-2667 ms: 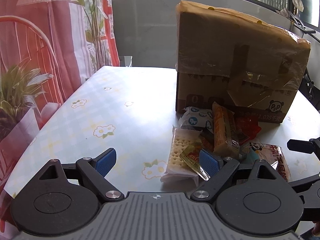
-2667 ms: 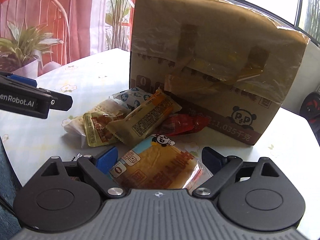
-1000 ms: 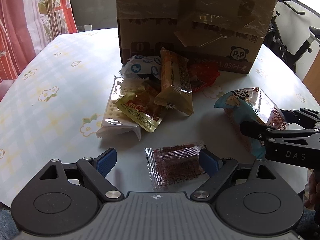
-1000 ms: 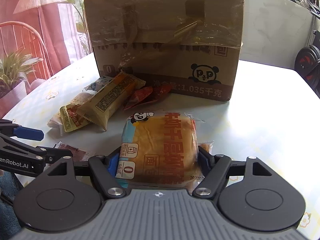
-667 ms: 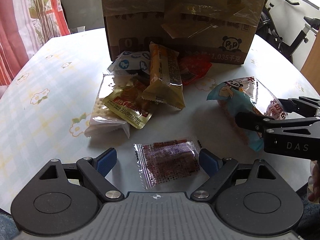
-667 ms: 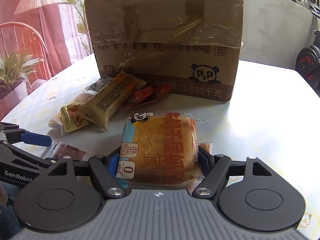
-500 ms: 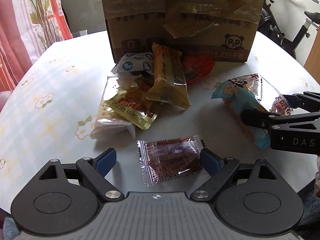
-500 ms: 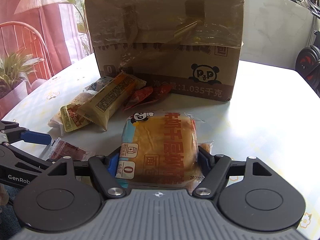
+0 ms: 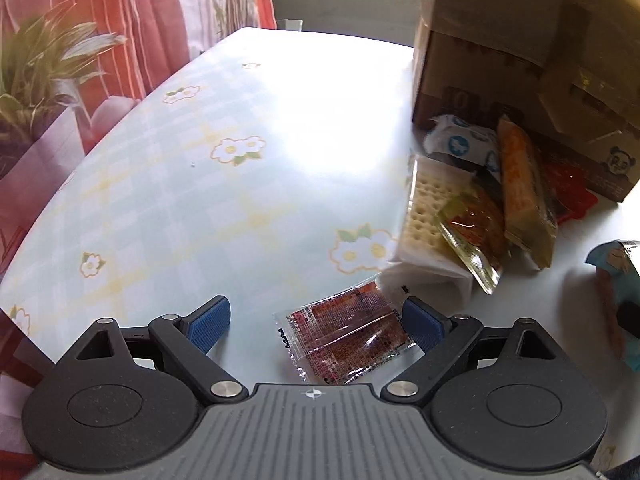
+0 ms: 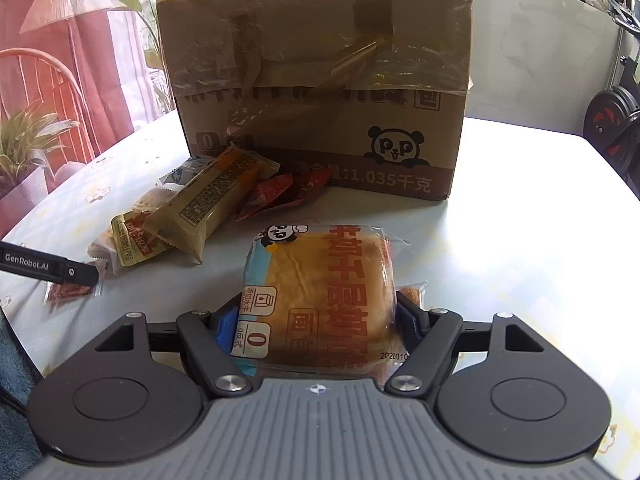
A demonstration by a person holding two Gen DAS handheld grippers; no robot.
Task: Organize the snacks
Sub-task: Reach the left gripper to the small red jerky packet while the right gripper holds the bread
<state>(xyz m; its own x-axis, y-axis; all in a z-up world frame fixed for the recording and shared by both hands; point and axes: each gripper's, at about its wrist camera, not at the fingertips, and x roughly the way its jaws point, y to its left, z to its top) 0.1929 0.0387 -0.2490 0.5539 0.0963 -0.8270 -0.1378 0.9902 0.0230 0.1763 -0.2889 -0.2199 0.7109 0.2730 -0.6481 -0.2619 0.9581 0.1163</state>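
The right claw [image 10: 316,320] is clamped on the bread packet [image 10: 320,292], 1 blue pad pressed into each long side, the packet pointing forward toward the cardboard box [image 10: 316,80]. The left claw [image 9: 316,320] stands wide, empty, with the small dark-red sachet [image 9: 344,336] lying flat on the surface [image 9: 200,184] between its pads, closer to the right pad and seemingly touching it.

Beyond the sachet sits the loose heap: a cracker pack [image 9: 424,216], a yellow-green sachet [image 9: 472,232] on top of it, a long orange bar [image 9: 524,196], a blue-and-white pack [image 9: 464,146] and a red wrapper [image 9: 572,196], all crowded against the foot of the box.

The step in hand looks like sorting each item out of the heap. To do it well, the bread wants a light squeeze, since it is soft and crushes. The left claw should centre over the thin sachet and come low before closing, or the flat foil may slide out from the pads.
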